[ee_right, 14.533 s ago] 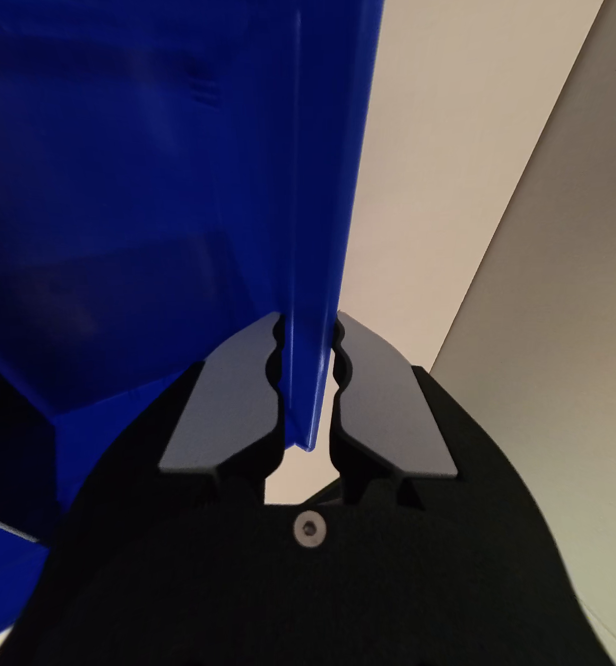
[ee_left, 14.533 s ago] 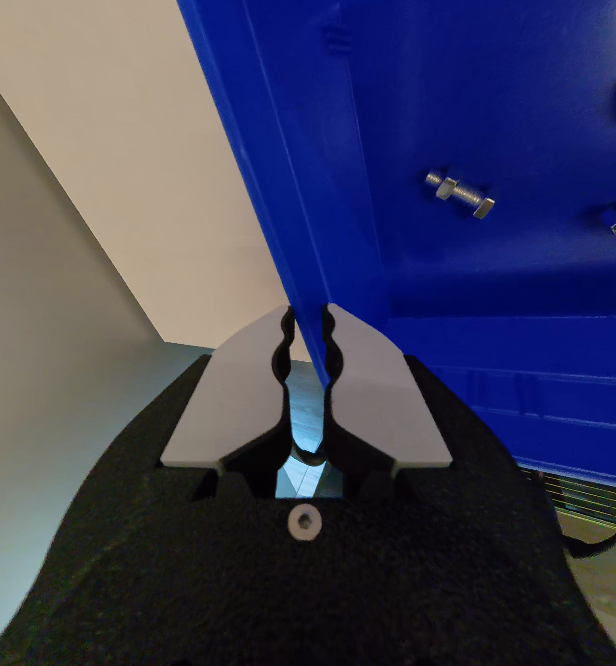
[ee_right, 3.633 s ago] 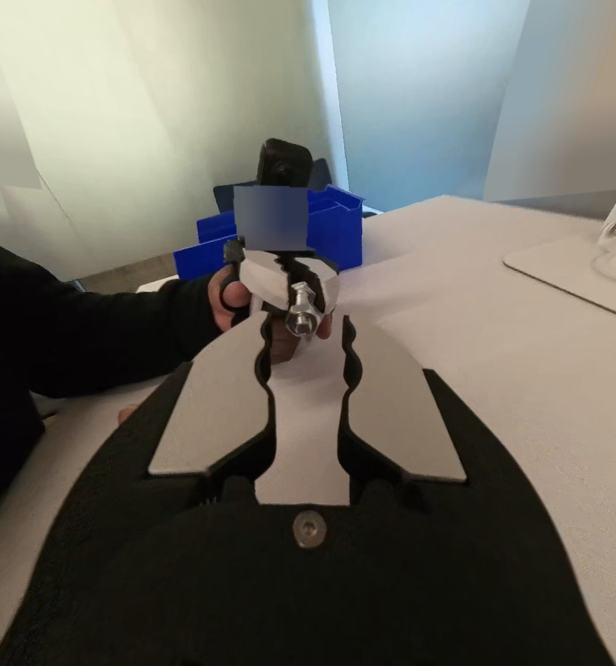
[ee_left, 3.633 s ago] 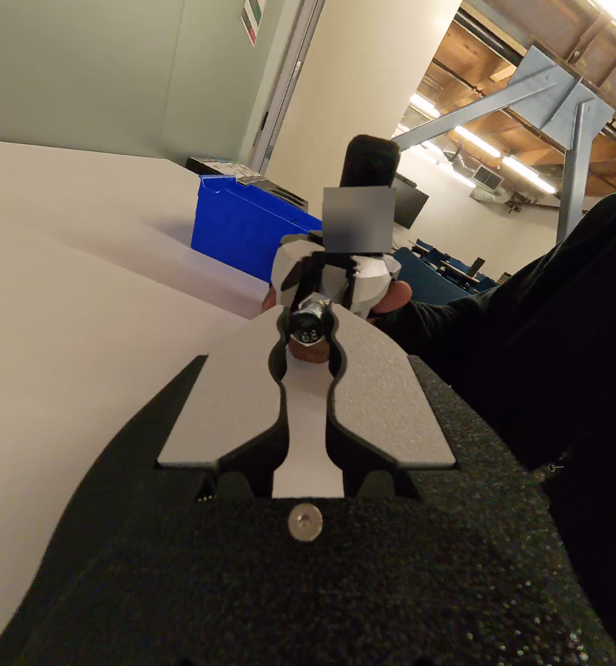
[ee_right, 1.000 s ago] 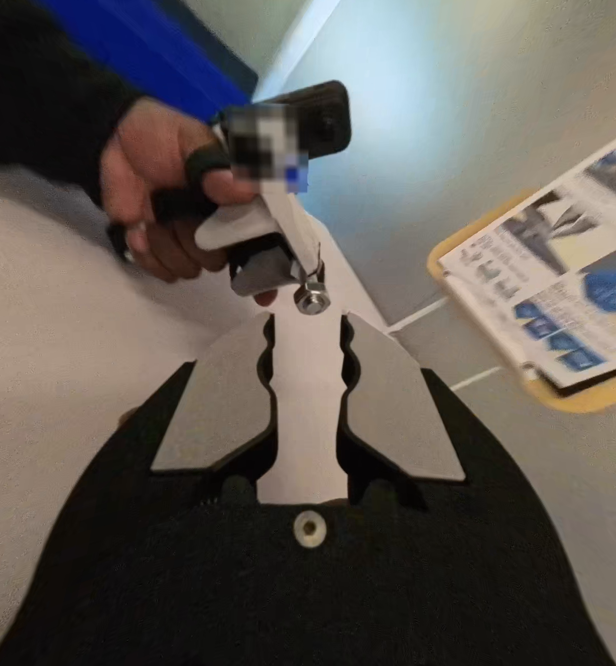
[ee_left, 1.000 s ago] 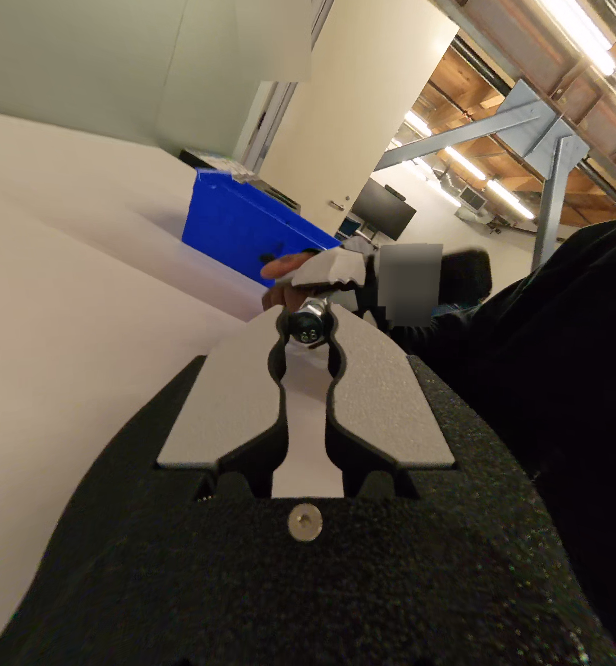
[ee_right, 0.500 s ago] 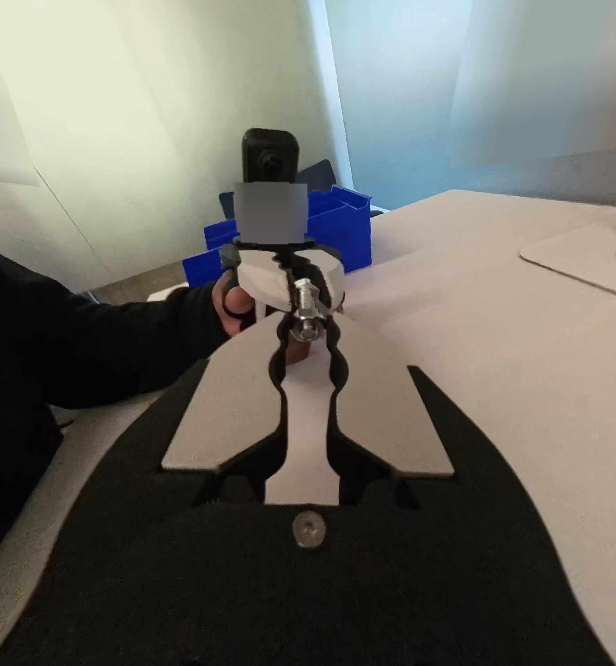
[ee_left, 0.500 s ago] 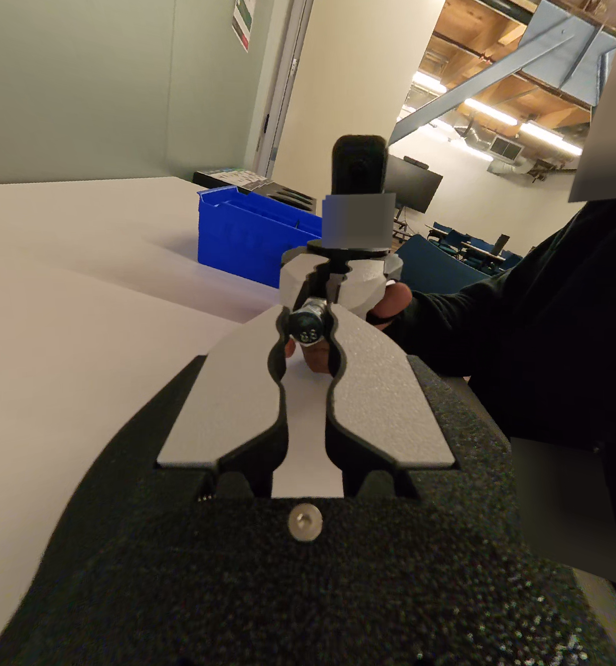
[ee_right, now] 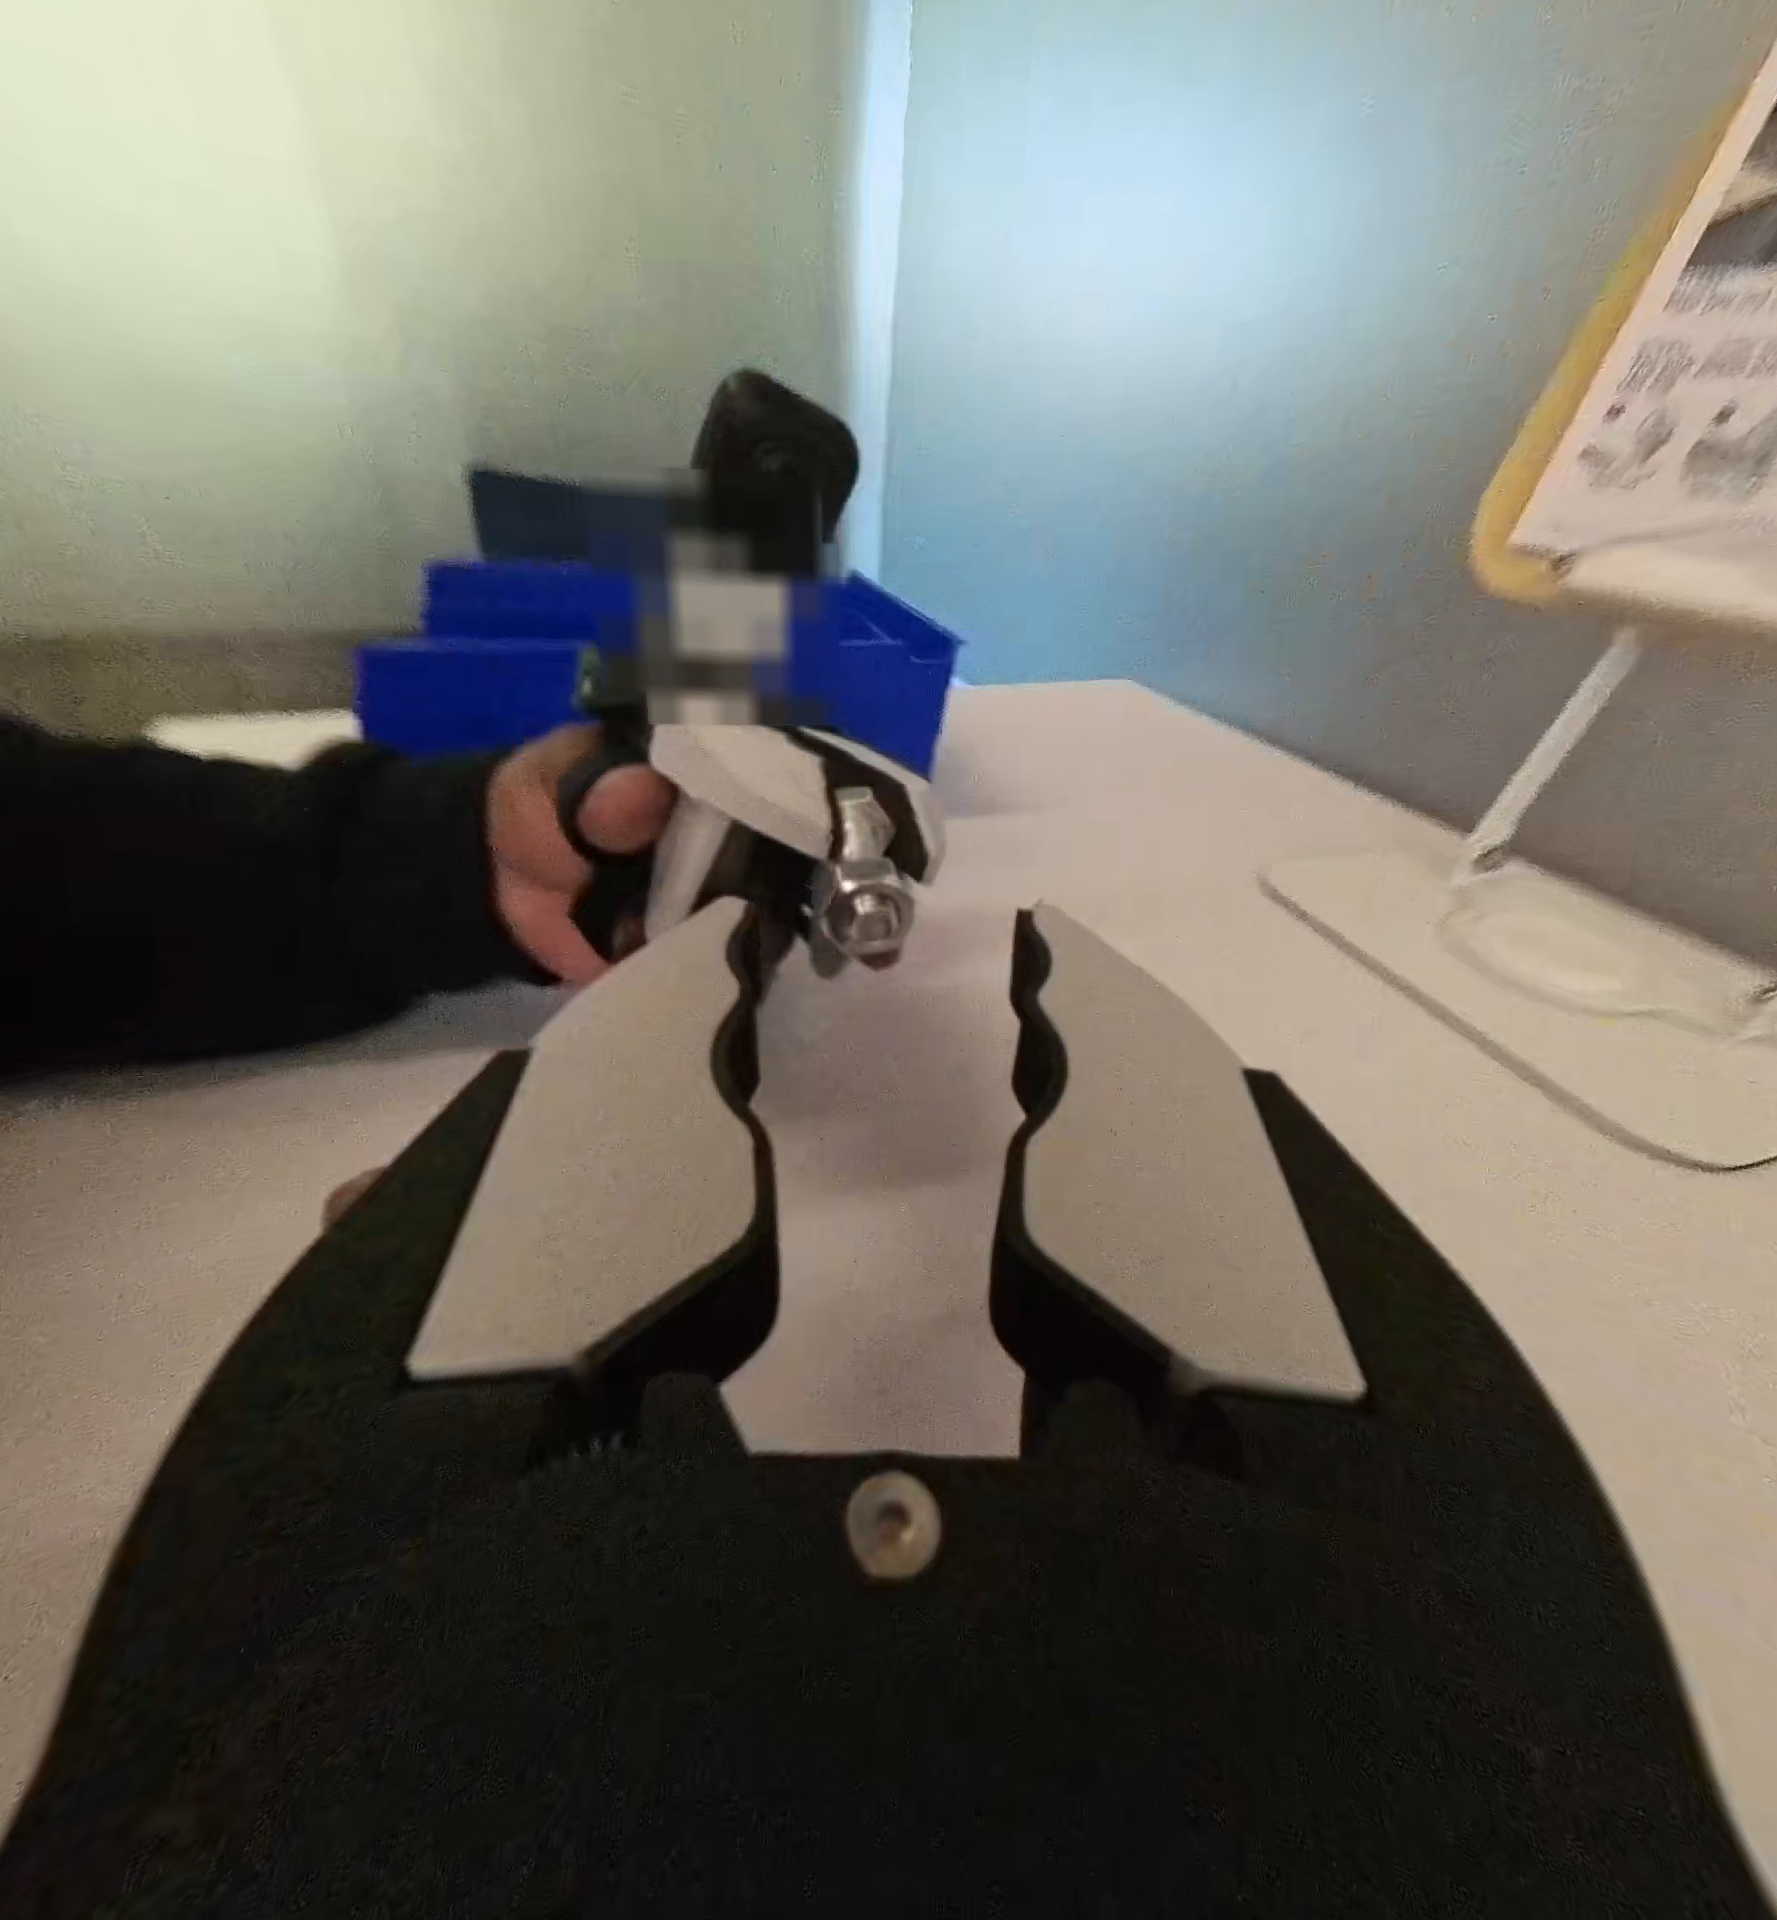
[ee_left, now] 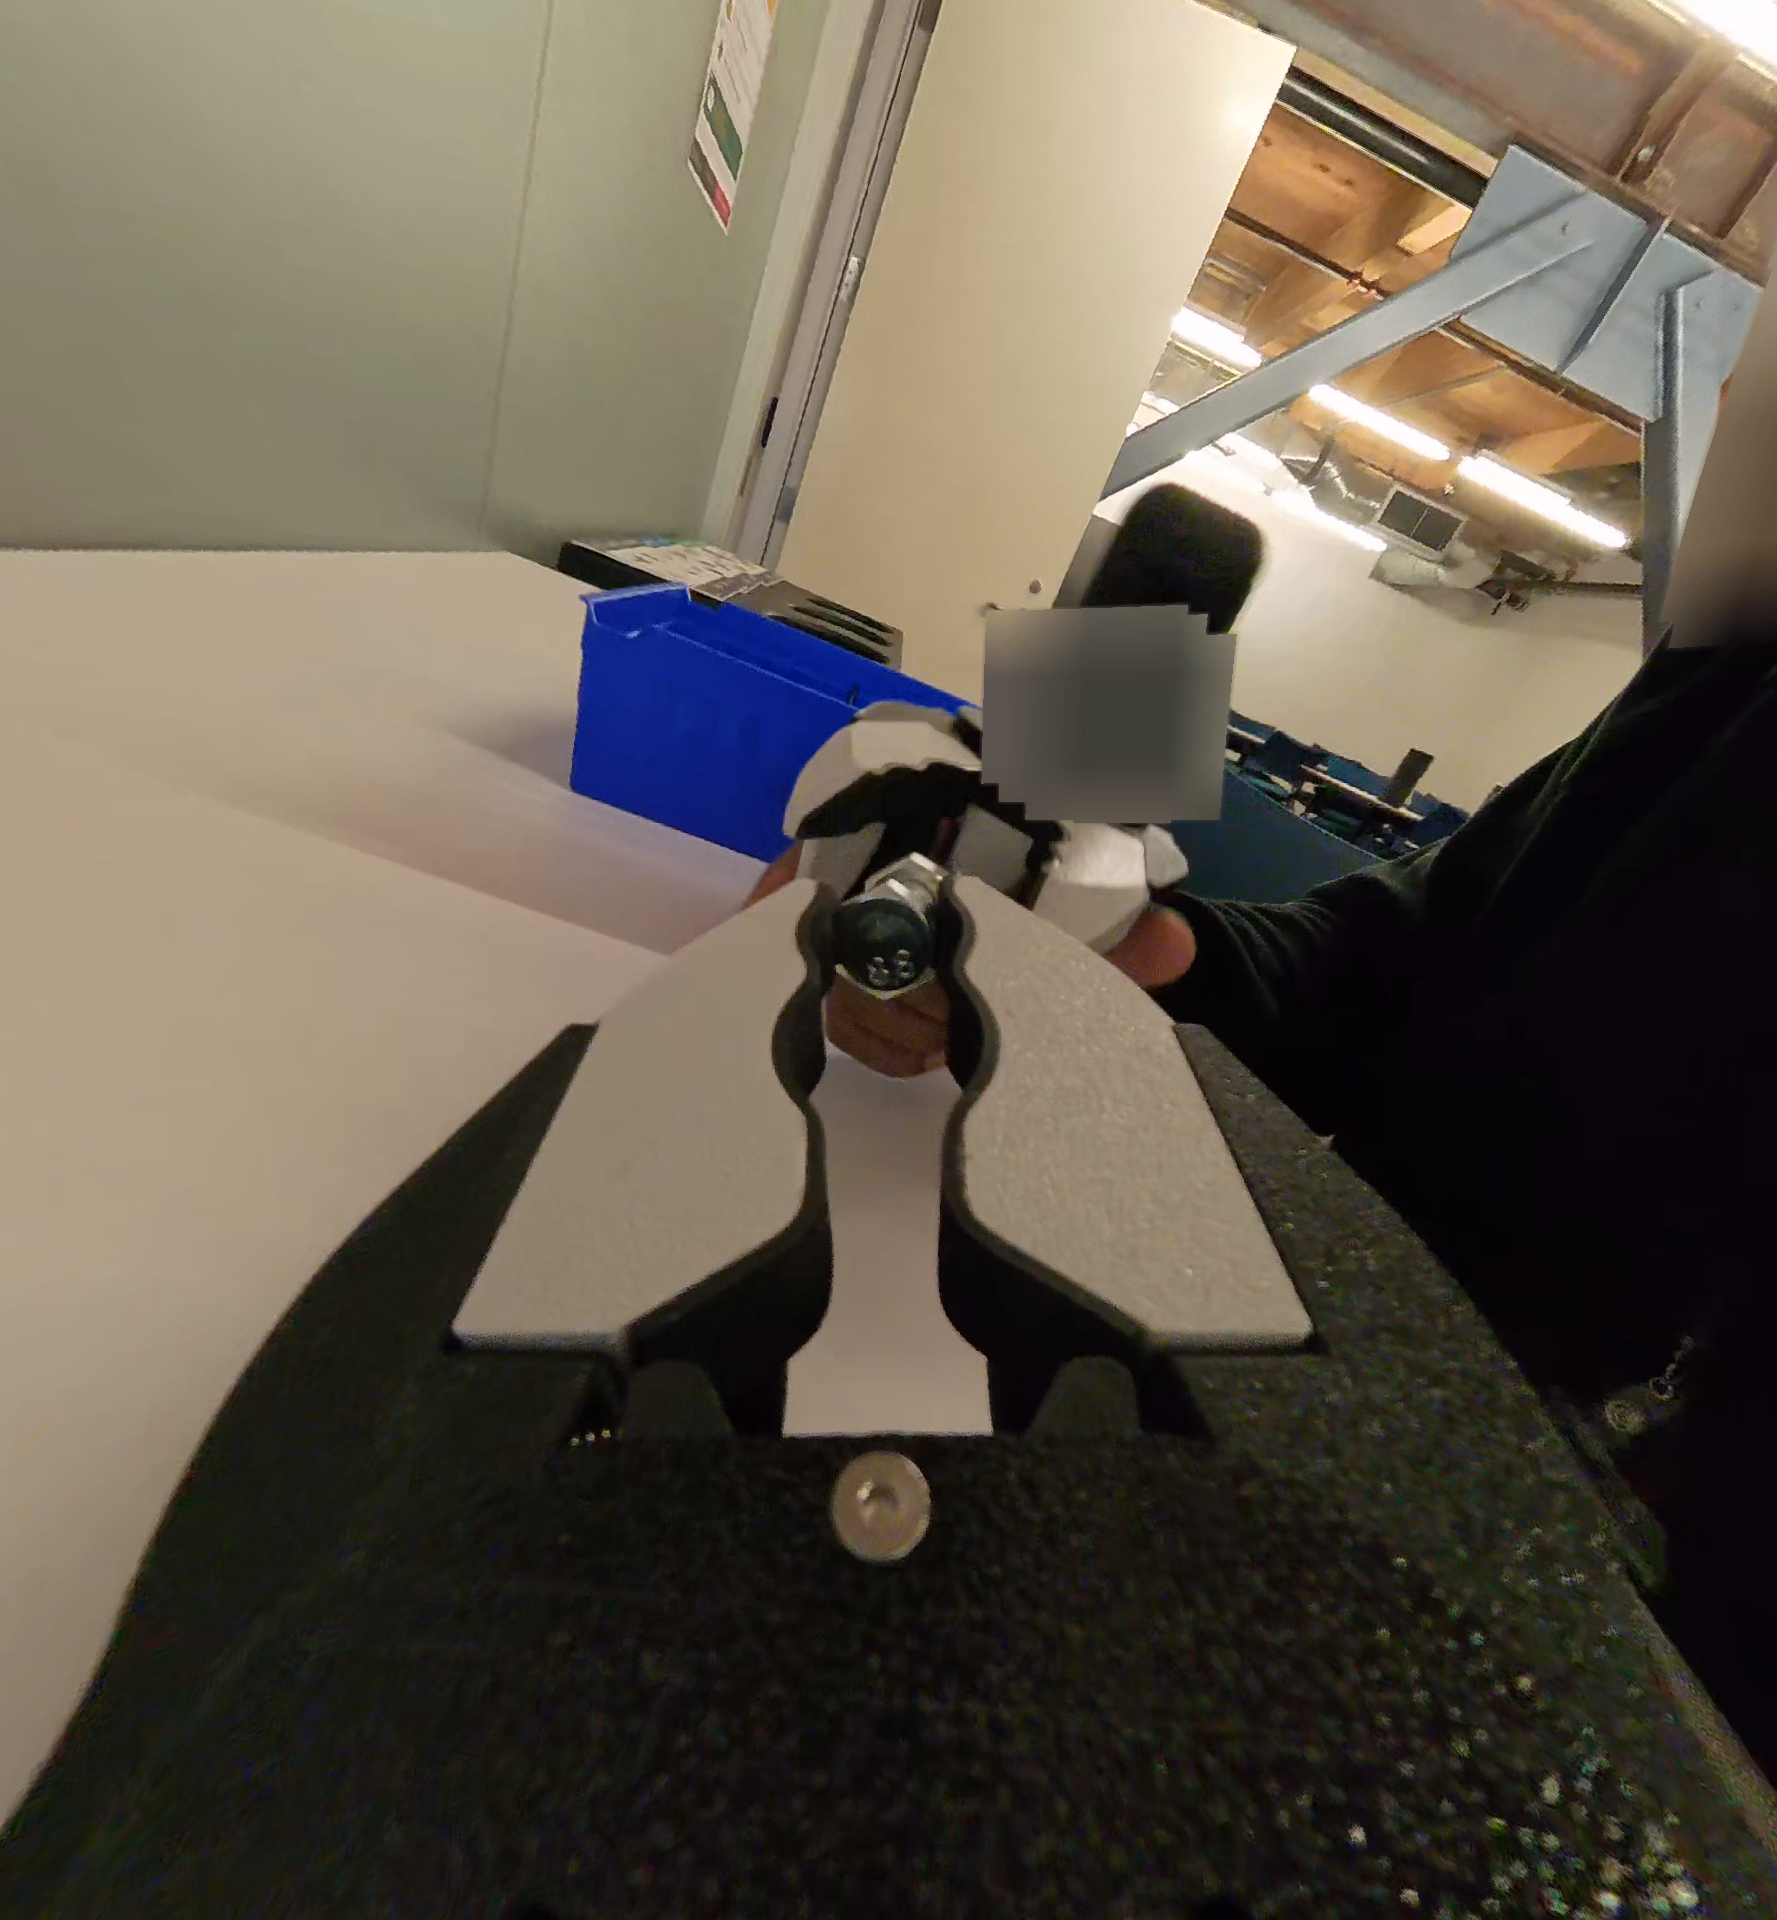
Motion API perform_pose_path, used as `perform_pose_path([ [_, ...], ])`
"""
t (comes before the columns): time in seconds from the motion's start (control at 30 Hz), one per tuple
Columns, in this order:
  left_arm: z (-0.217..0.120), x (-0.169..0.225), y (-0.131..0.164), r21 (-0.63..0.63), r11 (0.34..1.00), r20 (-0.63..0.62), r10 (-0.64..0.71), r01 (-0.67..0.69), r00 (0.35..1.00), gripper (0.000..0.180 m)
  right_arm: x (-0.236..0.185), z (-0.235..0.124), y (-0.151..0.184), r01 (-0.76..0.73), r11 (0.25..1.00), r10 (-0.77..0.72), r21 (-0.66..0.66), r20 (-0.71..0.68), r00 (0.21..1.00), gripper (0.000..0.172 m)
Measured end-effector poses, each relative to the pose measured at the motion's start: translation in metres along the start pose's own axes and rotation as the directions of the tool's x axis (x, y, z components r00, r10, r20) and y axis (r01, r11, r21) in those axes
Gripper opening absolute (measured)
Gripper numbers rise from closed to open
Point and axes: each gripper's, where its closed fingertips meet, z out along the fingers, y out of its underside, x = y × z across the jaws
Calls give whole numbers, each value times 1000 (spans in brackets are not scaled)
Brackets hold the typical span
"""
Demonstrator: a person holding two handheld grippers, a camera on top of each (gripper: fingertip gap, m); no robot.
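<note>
Silver bolt [ee_left: 884,951] with nut [ee_right: 863,920], head clamped between left gripper [ee_left: 886,935] pads above white table [ee_left: 240,935]. Right gripper [ee_right: 879,935] spread open, clear of nut. Blue bin [ee_left: 697,727] behind, partly hidden; stand-mounted printed sheet [ee_right: 1694,312] blurred, cut off.

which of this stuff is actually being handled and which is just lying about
Being handled:
- left gripper, shut on the bolt
- nut on the bolt's thread
- right gripper, open beside the nut

Lying about:
- blue bins
- printed sheet on a clear stand
- white table
</note>
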Motion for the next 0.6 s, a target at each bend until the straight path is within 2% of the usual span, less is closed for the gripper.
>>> perform_pose_path([
  [0.07,0,3,-1,2,1000,-9,18,-18,1000,18,-3,0,-1,-185,983,183,16,77,980,43],
  [0.13,1,5,0,0,1000,-22,30,-30,999,18,-6,2,1,-307,952,305,-7,133,943,40],
  [0.2,3,8,2,-12,999,-32,44,-44,999,18,-11,3,6,-355,934,357,-41,167,919,21],
  [0.23,4,8,3,-18,999,-32,48,-48,998,18,-11,3,7,-338,940,341,-47,165,925,17],
  [0.3,3,9,4,-25,999,-46,33,-34,998,18,-13,3,10,-200,978,205,-52,143,968,17],
  [0.37,4,10,7,-44,999,-59,-19,16,998,18,-12,1,14,74,995,-68,-65,83,994,17],
  [0.4,4,10,10,-54,996,-78,-74,70,994,18,-13,0,16,258,963,-254,-78,50,966,17],
  [0.47,5,10,15,-73,987,-104,-152,145,983,18,-12,-2,19,583,802,-589,-127,-8,808,17],
  [0.5,6,9,16,-73,986,-102,-155,148,983,18,-12,-2,20,654,742,-664,-149,-26,747,17],
  [0.53,6,8,16,-69,988,-98,-147,141,984,18,-11,-2,18,650,745,-661,-150,-37,750,17],
  [0.6,6,9,12,-48,995,-89,-96,92,991,18,-12,-1,13,492,865,-497,-99,-34,867,19],
])
